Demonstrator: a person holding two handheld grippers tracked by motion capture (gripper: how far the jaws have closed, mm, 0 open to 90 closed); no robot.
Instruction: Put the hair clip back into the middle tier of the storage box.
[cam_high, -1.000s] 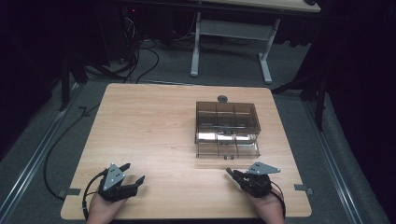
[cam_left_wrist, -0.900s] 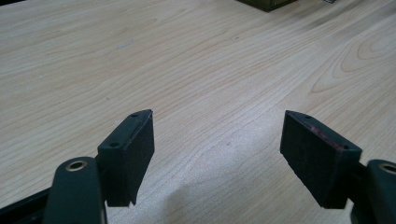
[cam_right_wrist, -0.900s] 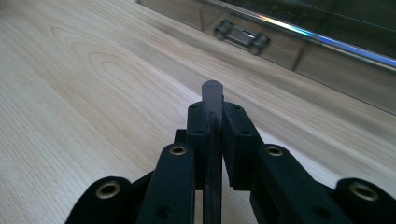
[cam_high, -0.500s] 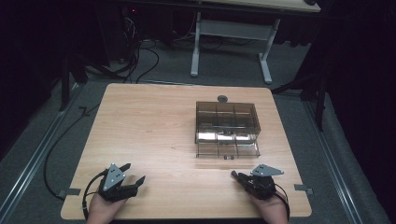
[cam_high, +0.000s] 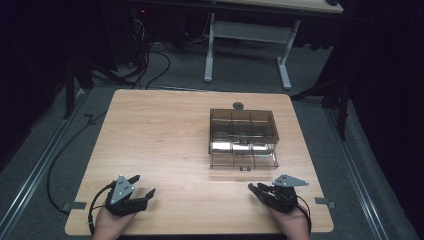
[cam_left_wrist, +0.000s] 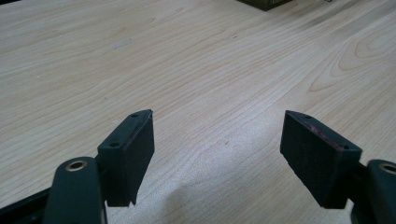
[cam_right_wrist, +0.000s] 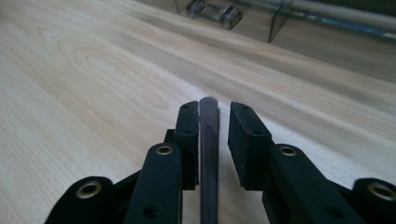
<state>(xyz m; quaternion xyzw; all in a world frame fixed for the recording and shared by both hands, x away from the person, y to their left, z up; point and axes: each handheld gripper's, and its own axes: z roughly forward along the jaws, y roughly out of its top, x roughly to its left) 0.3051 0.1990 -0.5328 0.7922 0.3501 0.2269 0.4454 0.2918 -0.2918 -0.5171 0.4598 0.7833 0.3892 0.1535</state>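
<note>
Right gripper (cam_high: 255, 189) is hovering near right on the table (cam_high: 160, 135). Its jaws have just been opening, and the thin dark piece (cam_right_wrist: 208, 154) is sitting loose between them, touching one pad. Left gripper (cam_high: 142, 186) is idling wide open and empty, near left. I'd be opening fully before backing off so nothing's dragging.

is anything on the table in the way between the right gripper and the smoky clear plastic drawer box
Nothing visible: bare light wooden table lies between the right gripper and the smoky clear plastic drawer box. The jaws have just been opening, with a thin dark upright piece between them.
</note>
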